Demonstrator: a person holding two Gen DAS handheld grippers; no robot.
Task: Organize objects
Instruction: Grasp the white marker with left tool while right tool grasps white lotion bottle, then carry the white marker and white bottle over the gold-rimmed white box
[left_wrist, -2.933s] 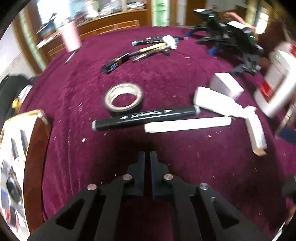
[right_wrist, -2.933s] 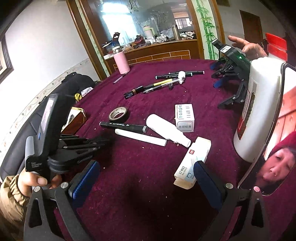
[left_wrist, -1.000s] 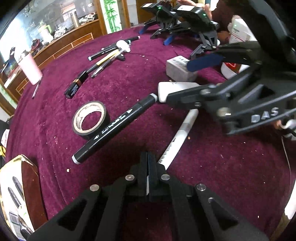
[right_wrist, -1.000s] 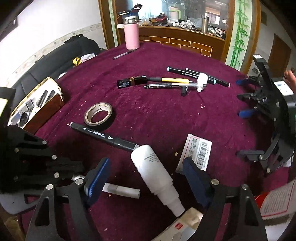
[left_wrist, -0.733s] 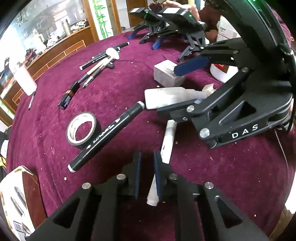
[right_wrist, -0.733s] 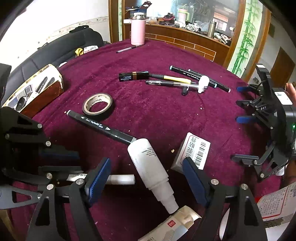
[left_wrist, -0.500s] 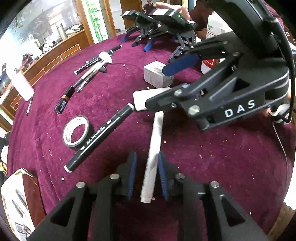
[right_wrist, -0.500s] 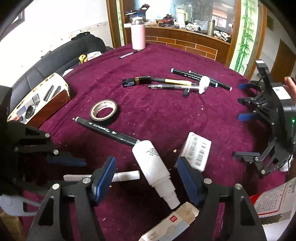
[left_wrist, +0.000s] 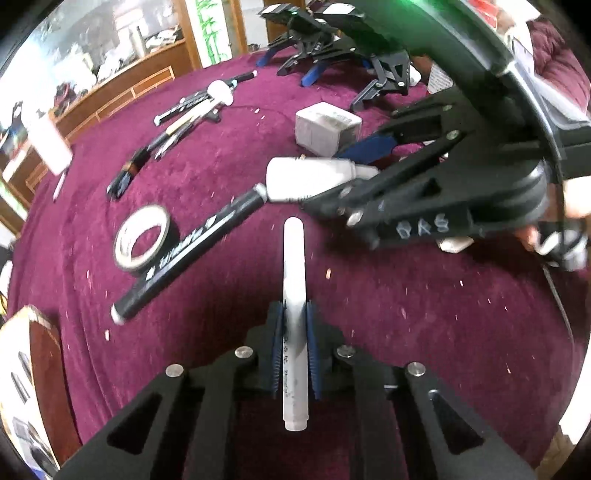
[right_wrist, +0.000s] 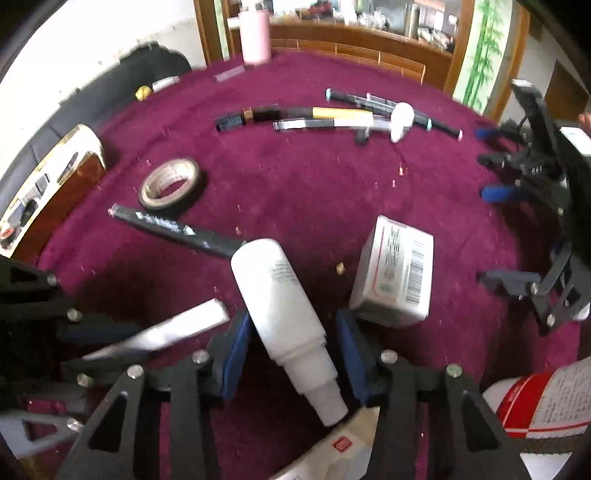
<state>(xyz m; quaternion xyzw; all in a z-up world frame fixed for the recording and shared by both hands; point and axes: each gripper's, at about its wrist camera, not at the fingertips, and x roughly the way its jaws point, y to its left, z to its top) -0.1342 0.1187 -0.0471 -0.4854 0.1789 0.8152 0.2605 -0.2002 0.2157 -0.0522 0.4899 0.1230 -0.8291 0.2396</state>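
My left gripper (left_wrist: 294, 314) is shut on a white marker (left_wrist: 293, 280) that points away along its fingers over the maroon cloth; the marker also shows in the right wrist view (right_wrist: 173, 332). My right gripper (right_wrist: 291, 328) is open, its blue pads on either side of a lying white bottle (right_wrist: 284, 310) without visibly pressing it. In the left wrist view the bottle (left_wrist: 306, 179) lies at the right gripper's tip. A black marker (left_wrist: 192, 251) touches the bottle's base.
A tape roll (right_wrist: 170, 186), a white barcode box (right_wrist: 395, 280), a row of pens (right_wrist: 332, 118), a brown case (right_wrist: 48, 192) at the left edge, a pink tumbler (right_wrist: 255, 33), other black grippers (right_wrist: 535, 177) at the right, a red-and-white bottle (right_wrist: 543, 398).
My left gripper opened, moved round the white marker and shut on it. My right gripper came forward and narrowed round the white bottle.
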